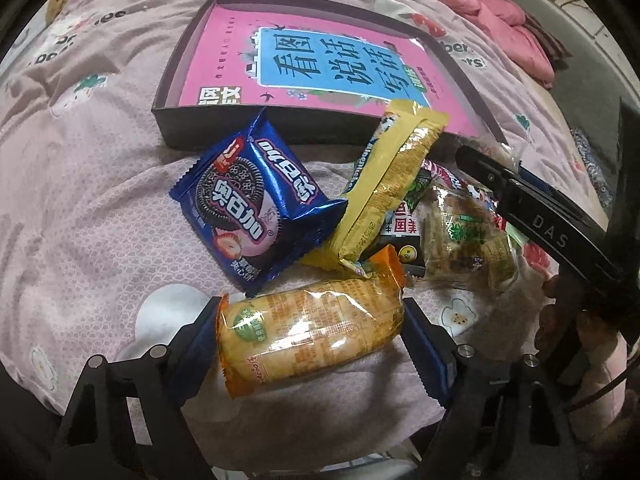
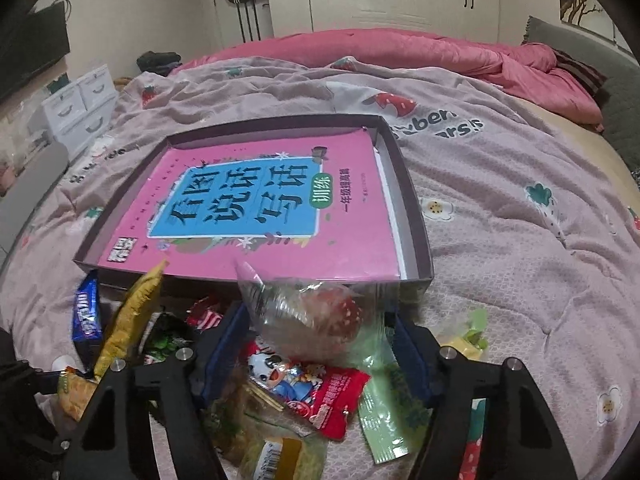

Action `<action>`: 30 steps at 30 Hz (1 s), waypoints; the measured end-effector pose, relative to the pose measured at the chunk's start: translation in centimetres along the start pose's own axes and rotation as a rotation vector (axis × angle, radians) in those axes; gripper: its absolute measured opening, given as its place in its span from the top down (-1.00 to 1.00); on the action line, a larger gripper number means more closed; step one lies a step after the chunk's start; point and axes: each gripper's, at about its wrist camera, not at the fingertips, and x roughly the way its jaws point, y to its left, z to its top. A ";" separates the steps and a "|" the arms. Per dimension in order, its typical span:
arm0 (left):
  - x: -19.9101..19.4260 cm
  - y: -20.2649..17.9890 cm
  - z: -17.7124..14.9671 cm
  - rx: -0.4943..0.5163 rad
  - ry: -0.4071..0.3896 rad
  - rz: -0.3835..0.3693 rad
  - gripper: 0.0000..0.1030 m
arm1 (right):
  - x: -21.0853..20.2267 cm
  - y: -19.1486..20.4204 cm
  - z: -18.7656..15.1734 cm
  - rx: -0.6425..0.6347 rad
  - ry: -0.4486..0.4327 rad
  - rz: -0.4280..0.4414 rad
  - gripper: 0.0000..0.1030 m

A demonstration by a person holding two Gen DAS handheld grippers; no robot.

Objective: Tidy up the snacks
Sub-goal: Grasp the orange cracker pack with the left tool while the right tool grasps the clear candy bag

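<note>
My left gripper is shut on an orange cracker packet, held just above the bedspread. Beyond it lie a blue Oreo packet, a yellow snack bar and a heap of small snacks. My right gripper is shut on a clear packet with a red-and-white sweet, lifted over the heap. The dark shallow box holds a pink book; in the right wrist view the box lies just beyond the held packet. The right gripper's body shows in the left wrist view.
A red panda-print packet, a green sachet and a barcode packet lie under the right gripper. The pink patterned bedspread spreads around. A rumpled pink quilt lies behind, with white drawers at the left.
</note>
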 end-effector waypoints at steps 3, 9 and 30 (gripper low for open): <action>-0.3 0.3 -0.2 -0.003 -0.001 -0.005 -0.65 | -0.7 0.0 0.1 0.003 -0.021 0.030 -0.32; -1.3 0.7 -0.7 -0.009 -0.005 -0.010 -0.64 | -2.5 -0.2 0.2 0.011 -0.070 0.062 -0.23; -4.3 0.5 -0.9 0.018 -0.071 -0.018 -0.64 | 1.1 -0.7 -0.4 0.039 0.058 0.054 -0.50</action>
